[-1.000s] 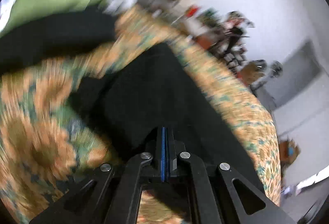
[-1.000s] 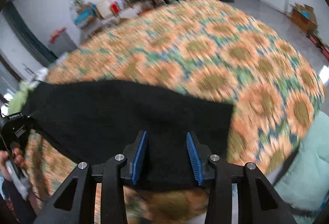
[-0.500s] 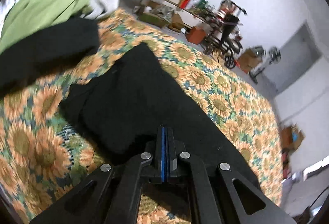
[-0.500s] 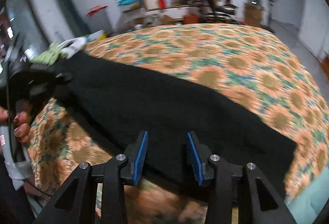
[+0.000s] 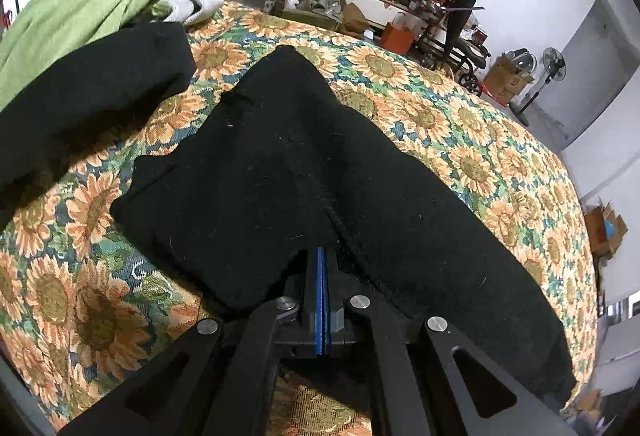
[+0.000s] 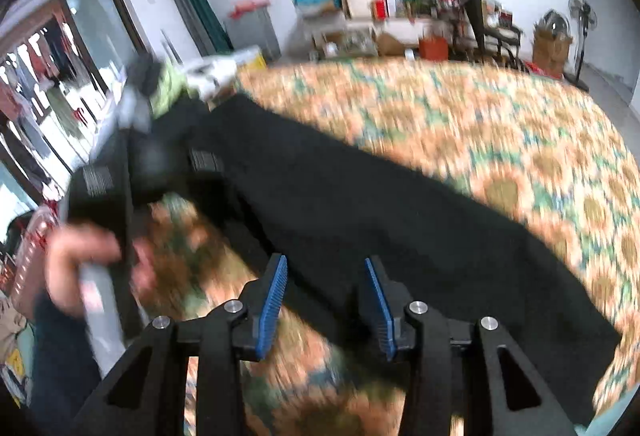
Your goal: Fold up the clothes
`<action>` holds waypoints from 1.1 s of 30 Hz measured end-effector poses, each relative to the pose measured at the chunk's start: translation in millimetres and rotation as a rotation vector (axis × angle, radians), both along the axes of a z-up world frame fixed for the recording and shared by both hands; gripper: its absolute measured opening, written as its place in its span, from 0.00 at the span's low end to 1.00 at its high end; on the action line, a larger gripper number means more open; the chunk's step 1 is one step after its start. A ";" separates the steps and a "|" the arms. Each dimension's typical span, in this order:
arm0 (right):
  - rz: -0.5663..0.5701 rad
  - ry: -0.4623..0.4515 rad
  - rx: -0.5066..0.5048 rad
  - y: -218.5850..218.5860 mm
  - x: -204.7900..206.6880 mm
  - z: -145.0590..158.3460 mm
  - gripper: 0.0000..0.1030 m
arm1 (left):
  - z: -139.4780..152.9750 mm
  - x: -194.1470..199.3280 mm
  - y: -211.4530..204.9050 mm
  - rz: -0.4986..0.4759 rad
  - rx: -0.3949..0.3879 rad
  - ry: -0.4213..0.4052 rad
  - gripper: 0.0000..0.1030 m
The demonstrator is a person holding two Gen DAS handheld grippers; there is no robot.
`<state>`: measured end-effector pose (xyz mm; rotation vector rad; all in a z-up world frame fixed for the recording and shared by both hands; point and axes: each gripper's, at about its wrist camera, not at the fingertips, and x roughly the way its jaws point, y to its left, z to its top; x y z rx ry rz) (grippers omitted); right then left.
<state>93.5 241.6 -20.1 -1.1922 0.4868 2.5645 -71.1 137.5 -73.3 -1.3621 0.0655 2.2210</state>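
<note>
Black garment's (image 5: 288, 171) near edge inside pinched left gripper (image 5: 322, 256), sunflower bedspread (image 5: 460, 123) around.

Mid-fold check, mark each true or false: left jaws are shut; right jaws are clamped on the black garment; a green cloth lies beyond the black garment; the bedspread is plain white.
1. Left gripper jaws are shut: true.
2. Right gripper jaws clamp the black fleece garment: false, they stand open, nothing pressed.
3. A crumpled green cloth lies beyond the garment: true.
4. The bedspread is plain white: false, it is sunflower-patterned.
</note>
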 end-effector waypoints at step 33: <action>-0.075 -0.021 0.017 18.2 -18.7 1.1 0.64 | -10.9 12.7 -11.0 -0.156 0.190 -0.204 0.03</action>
